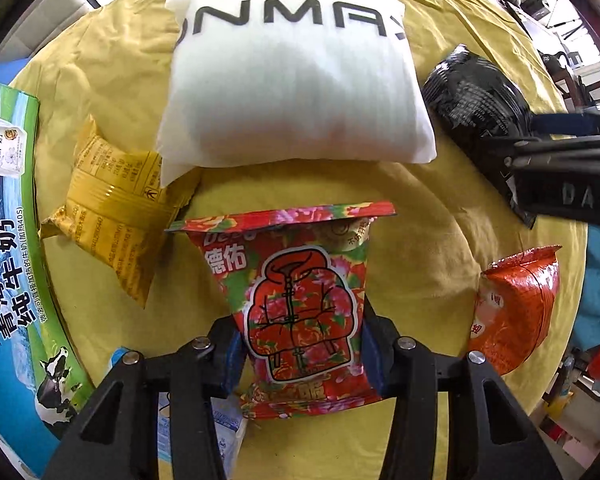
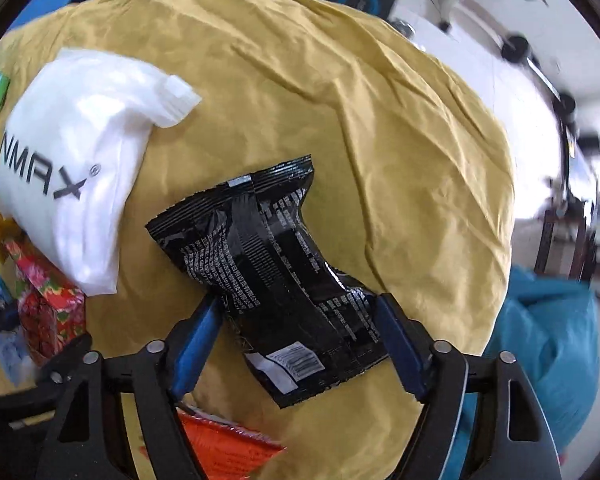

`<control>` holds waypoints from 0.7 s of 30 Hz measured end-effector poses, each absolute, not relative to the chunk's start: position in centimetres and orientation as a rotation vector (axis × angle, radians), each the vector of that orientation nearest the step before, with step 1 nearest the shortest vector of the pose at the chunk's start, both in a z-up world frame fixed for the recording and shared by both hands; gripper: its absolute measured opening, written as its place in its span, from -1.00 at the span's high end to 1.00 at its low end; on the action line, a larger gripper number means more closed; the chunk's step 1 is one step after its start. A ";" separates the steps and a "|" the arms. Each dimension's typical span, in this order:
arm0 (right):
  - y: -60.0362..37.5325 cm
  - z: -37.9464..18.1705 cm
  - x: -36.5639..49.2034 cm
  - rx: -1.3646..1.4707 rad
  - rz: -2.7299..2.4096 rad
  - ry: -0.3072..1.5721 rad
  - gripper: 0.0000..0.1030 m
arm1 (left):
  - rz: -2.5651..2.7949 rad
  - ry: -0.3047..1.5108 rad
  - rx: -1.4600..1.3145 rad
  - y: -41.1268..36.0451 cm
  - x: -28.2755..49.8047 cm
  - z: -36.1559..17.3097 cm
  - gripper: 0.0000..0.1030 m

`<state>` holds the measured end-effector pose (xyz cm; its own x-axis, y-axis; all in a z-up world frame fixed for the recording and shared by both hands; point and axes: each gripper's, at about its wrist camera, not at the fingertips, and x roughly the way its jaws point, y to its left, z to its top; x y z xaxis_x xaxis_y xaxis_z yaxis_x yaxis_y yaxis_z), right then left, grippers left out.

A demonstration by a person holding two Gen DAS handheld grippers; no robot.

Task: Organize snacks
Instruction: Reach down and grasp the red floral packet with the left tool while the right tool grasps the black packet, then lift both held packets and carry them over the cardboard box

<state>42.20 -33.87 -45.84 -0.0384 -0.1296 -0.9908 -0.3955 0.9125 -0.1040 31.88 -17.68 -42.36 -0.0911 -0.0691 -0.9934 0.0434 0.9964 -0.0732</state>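
My left gripper [image 1: 298, 344] is shut on a red floral snack packet [image 1: 296, 300], its blue pads pressing the packet's two sides above the yellow cloth [image 1: 440, 216]. In the right wrist view my right gripper [image 2: 300, 320] is shut on a black snack packet [image 2: 268, 264], which is crumpled at the waist between the pads. That black packet [image 1: 472, 92] and the right gripper's body show at the right of the left wrist view. A yellow packet [image 1: 112, 204] lies at the left, an orange packet [image 1: 516, 312] at the right.
A white padded bag [image 1: 296, 80] printed with black letters lies at the far middle of the cloth. A milk carton box [image 1: 8, 240] stands along the left edge. Blue fabric [image 2: 548, 340] hangs beyond the cloth's right edge. A small blue-white packet [image 1: 224, 436] lies under my left gripper.
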 end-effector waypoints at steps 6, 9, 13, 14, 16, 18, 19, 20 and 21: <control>-38.6 -46.1 41.7 0.056 0.071 1.826 0.04 | -0.087 1.661 -0.019 -19.5 32.7 -44.0 0.12; -36.7 -44.9 41.3 -0.178 0.134 1.709 -0.31 | -0.084 1.667 -0.025 -19.5 32.9 -44.1 0.11; -33.9 -45.7 40.7 -0.529 0.126 1.575 -0.90 | -0.080 1.666 -0.032 -19.1 33.1 -44.3 0.10; -33.5 -46.3 40.6 -0.537 0.145 1.579 -0.90 | -0.078 1.666 -0.033 -19.1 33.3 -44.5 0.10; -33.3 -47.7 40.4 -0.510 0.155 1.616 -0.84 | -0.074 1.665 -0.032 -18.9 33.2 -44.6 0.10; -33.9 -47.8 40.7 -0.332 0.113 1.687 -0.60 | -0.070 1.664 -0.029 -18.9 33.0 -44.7 0.10; -34.8 -47.6 40.8 -0.260 0.089 1.720 -0.47 | -0.068 1.663 -0.026 -18.9 32.9 -44.7 0.10; -35.5 -47.3 41.2 -0.229 0.073 1.736 -0.42 | -0.066 1.663 -0.022 -18.9 32.7 -44.7 0.11; -36.2 -47.2 41.1 -0.195 0.043 1.758 -0.36 | -0.064 1.662 -0.019 -19.0 32.6 -44.5 0.11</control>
<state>41.12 -36.20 -47.15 -0.1826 -0.1068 -0.9774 -0.1549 0.9848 -0.0787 32.58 -19.03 -44.53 -0.0920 -0.0506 -0.9945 0.0261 0.9982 -0.0532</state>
